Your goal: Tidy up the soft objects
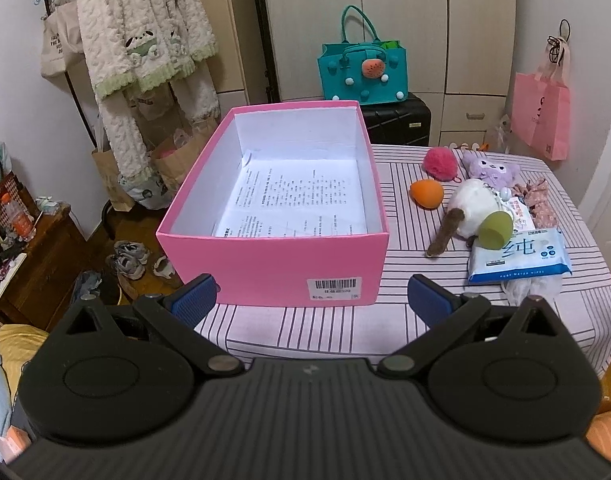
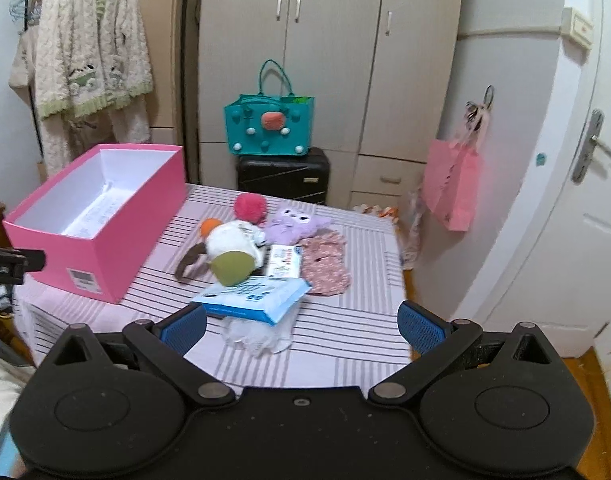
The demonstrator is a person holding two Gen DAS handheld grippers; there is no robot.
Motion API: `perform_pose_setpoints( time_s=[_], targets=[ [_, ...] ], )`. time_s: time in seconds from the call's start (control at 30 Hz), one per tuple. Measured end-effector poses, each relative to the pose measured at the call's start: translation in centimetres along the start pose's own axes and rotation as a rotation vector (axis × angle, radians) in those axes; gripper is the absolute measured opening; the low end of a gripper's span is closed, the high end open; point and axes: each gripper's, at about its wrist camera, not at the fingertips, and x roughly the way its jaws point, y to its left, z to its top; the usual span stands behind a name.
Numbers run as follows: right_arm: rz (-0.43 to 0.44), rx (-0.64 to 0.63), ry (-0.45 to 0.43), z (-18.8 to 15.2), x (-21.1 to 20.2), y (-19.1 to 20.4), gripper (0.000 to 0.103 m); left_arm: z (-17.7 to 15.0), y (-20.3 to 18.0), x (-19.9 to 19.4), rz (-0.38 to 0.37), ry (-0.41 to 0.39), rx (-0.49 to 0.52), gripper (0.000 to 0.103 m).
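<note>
Left gripper (image 1: 311,294): hovering low over the near edge of the table, its blue-padded fingers spread wide and gripping nothing, pointing at the short near wall of the pink box
Right gripper (image 2: 301,326): likewise hanging with fingers splayed apart and empty, facing the heap of soft things; its left pad (image 2: 184,327) is sitting just short of the wipes pack in the picture
Pink box (image 1: 265,264): standing open on the left part of the table, white inside, with printed paper sheets (image 1: 293,200) lying on its floor and a barcode label (image 1: 336,289) showing on the near wall
Table (image 2: 345,344): wearing a pale pink cloth with dark stripes
Soft objects: all lying on the cloth to the right of the box, none inside it
Pink pompom (image 2: 248,207): sitting at the far side of the heap, beside the purple plush toy (image 2: 295,224)
Orange sponge (image 1: 426,193): lying apart, nearest the box
White plush (image 2: 233,242): lying in the middle of the heap, with a brown tail (image 1: 445,234) stretching toward the box
Green sponge (image 2: 231,267): resting against the white plush, above the wipes
Wipes pack (image 2: 253,298): blue and white, lying nearest the right gripper, over a white mesh puff (image 2: 257,338)
Small tissue pack (image 2: 283,262): lying between the white plush and the floral cloth (image 2: 327,270)
Background: a teal bag (image 2: 269,128) is standing on a black suitcase (image 2: 283,174) before the wardrobe
</note>
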Motion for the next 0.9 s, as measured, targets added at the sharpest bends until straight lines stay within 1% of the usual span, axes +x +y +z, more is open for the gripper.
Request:
perform_pose_setpoints(
  time_s=[0.07,0.2,0.27,0.4,0.53,0.6,0.63,0.73,0.83,0.9],
  targets=[
    [-0.013,-0.012,0.000,-0.1,0.0,0.1,0.103,-0.1,0.0,-0.1,-0.001,-0.008,0.005,0.103],
    [0.016,-0.007,0.007,0.0,0.1,-0.1,0.103,0.1,-0.1,-0.5,-0.016,-0.039,0.016,0.103],
    [0.042,0.003,0.011,0.2,0.2,-0.4,0.103,0.4,-0.4,-0.8,-0.050,-0.054,0.030,0.103],
    [0.091,0.007,-0.034,0.3,0.4,-1.2,0.103,1.2,-1.1,-1.1,-0.136,-0.080,0.059,0.103],
    [0.099,-0.003,-0.094,0.0,1.7,-2.1,0.103,1.7,-2.2,-0.4,-0.178,-0.096,0.063,0.103],
    [0.117,0.017,-0.107,0.0,2.5,-2.7,0.103,1.9,-2.7,0.2,-0.221,-0.115,0.055,0.103],
    [0.145,0.036,-0.107,0.1,3.2,-3.2,0.103,2.0,-2.8,0.5,-0.254,-0.126,0.044,0.103],
    [0.206,0.076,-0.075,0.3,5.0,-3.9,0.098,2.8,-3.8,1.7,-0.334,-0.128,0.059,0.103],
    [0.228,0.070,-0.032,0.3,6.9,-3.4,0.094,3.3,-5.2,2.5,-0.356,-0.134,0.094,0.103],
    [0.249,0.065,-0.005,0.2,8.1,-3.0,0.089,3.8,-6.1,3.3,-0.377,-0.119,0.106,0.102]
  ],
)
